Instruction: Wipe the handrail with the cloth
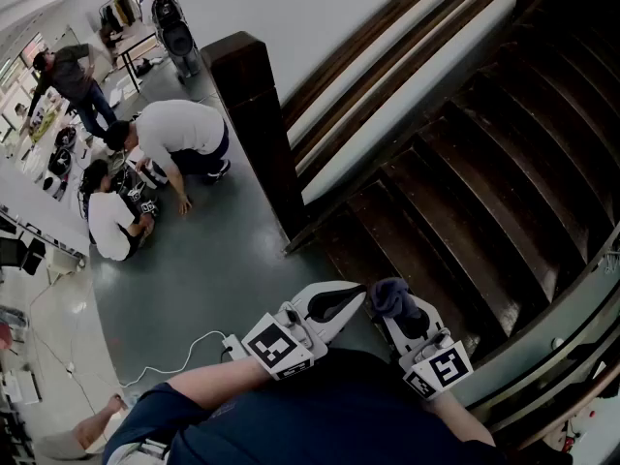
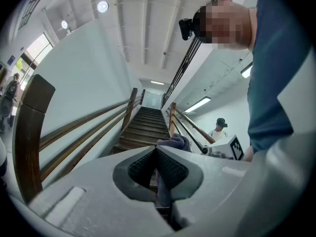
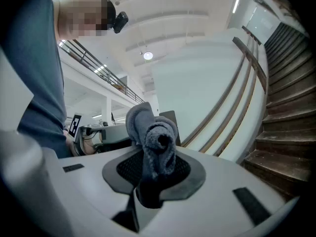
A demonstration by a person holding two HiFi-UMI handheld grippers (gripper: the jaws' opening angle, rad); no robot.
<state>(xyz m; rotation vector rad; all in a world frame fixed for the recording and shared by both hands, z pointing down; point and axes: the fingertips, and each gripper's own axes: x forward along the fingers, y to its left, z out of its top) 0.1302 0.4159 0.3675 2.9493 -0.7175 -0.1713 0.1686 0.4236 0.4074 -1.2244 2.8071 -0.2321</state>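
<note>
A grey-blue cloth (image 1: 390,296) is bunched between the jaws of my right gripper (image 1: 395,308), which is shut on it at the foot of the stairs. In the right gripper view the cloth (image 3: 150,132) stands up out of the gripper (image 3: 150,162). My left gripper (image 1: 341,303) hangs just left of it, jaws shut on nothing; the cloth (image 2: 174,142) shows just behind its tips (image 2: 157,151). Wooden handrails (image 1: 387,51) run up along the white wall from a dark newel post (image 1: 254,124). Neither gripper touches a rail.
Dark wooden stairs (image 1: 484,182) climb to the upper right. Another rail (image 1: 567,332) runs at the lower right. Two people crouch on the grey floor (image 1: 170,139), a third stands further off (image 1: 73,76). A white cable (image 1: 179,355) lies near my feet.
</note>
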